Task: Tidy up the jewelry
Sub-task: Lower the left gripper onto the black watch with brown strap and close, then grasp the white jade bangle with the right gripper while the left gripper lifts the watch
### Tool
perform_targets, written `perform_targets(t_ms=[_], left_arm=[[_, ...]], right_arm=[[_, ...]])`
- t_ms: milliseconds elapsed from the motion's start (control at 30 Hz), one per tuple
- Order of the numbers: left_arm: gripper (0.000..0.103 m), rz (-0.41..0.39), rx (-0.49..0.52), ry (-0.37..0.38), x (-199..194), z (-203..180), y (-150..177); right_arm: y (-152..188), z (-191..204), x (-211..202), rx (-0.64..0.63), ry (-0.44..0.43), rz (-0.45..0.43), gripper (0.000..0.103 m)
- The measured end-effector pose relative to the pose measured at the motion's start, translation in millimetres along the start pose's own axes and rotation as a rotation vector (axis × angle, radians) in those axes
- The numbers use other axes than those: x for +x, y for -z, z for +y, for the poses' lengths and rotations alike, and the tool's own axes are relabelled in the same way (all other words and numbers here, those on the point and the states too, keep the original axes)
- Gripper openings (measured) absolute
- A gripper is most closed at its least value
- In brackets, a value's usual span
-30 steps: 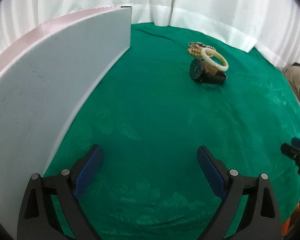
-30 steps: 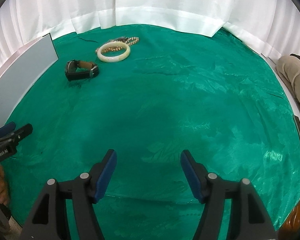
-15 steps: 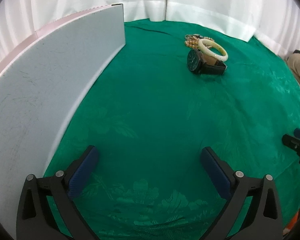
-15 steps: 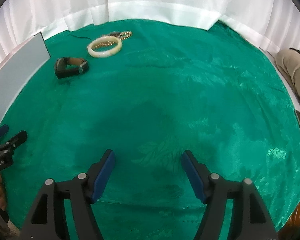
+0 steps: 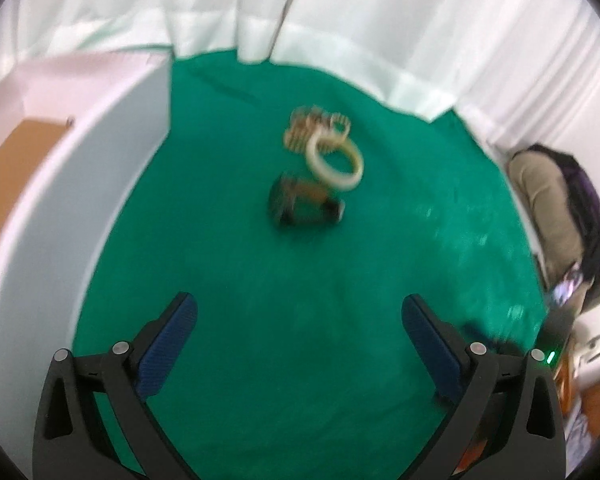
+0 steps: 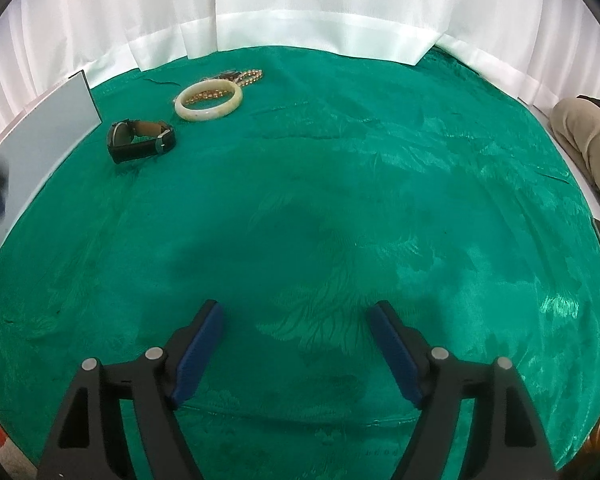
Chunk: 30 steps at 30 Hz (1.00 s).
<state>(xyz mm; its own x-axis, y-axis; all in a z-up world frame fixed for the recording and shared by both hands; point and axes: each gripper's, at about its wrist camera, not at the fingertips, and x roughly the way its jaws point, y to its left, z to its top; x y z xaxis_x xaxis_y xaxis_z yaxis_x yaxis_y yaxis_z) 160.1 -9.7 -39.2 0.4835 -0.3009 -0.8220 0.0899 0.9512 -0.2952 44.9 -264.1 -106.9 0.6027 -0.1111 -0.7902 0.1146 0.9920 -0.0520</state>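
A black watch with a brown strap (image 6: 141, 140) lies on the green cloth (image 6: 340, 200), also blurred in the left wrist view (image 5: 304, 204). Behind it lies a cream bangle (image 6: 209, 100) (image 5: 334, 162), then a string of golden beads (image 6: 248, 77) (image 5: 308, 128). A white box stands at the left, its wall (image 5: 80, 200) (image 6: 48, 128) upright. My left gripper (image 5: 300, 316) is open and empty, above the cloth, short of the watch. My right gripper (image 6: 296, 320) is open and empty over the near middle of the cloth.
White curtains (image 6: 300, 8) close off the back. A person's leg in beige trousers (image 6: 584, 136) is at the right edge. A brown surface (image 5: 16, 164) shows inside or behind the box top.
My left gripper has risen and tilted, so the box top now shows and the view is blurred. My right gripper has barely moved. The jewelry lies where it was.
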Motion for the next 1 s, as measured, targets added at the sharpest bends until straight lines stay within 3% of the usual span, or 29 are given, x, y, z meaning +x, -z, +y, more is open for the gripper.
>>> perform_targets(t_ms=[200, 267, 400, 500, 600, 633, 667, 900, 1000], left_arm=[[0.099, 0.098, 0.041, -0.061, 57, -13, -59], [0.085, 0.140, 0.029, -0.102, 84, -8, -68], [0.077, 0.205, 0.002, -0.118, 114, -1, -68], [0.059, 0.211, 0.032, -0.147, 123, -4, -63], [0.032, 0.185, 0.088, -0.183, 125, -11, -58], [0.017, 0.183, 0.103, -0.190, 125, -13, -57], [0.011, 0.178, 0.110, -0.190, 125, -14, -56], [0.009, 0.127, 0.052, -0.127, 83, 5, -28], [0.009, 0.105, 0.027, -0.097, 50, 17, -7]], right_arm=[[2, 0, -1, 0.002, 0.001, -0.007, 0.079], [2, 0, -1, 0.001, 0.000, -0.007, 0.079], [3, 0, -2, -0.001, -0.002, -0.008, 0.079], [3, 0, -2, -0.003, -0.004, -0.010, 0.079], [4, 0, -3, -0.003, -0.004, -0.010, 0.079], [4, 0, -3, -0.002, -0.004, -0.010, 0.079], [4, -1, -3, -0.002, -0.004, -0.011, 0.079], [2, -1, -3, -0.002, -0.007, -0.001, 0.079], [-6, -1, -3, -0.028, -0.024, 0.071, 0.079]])
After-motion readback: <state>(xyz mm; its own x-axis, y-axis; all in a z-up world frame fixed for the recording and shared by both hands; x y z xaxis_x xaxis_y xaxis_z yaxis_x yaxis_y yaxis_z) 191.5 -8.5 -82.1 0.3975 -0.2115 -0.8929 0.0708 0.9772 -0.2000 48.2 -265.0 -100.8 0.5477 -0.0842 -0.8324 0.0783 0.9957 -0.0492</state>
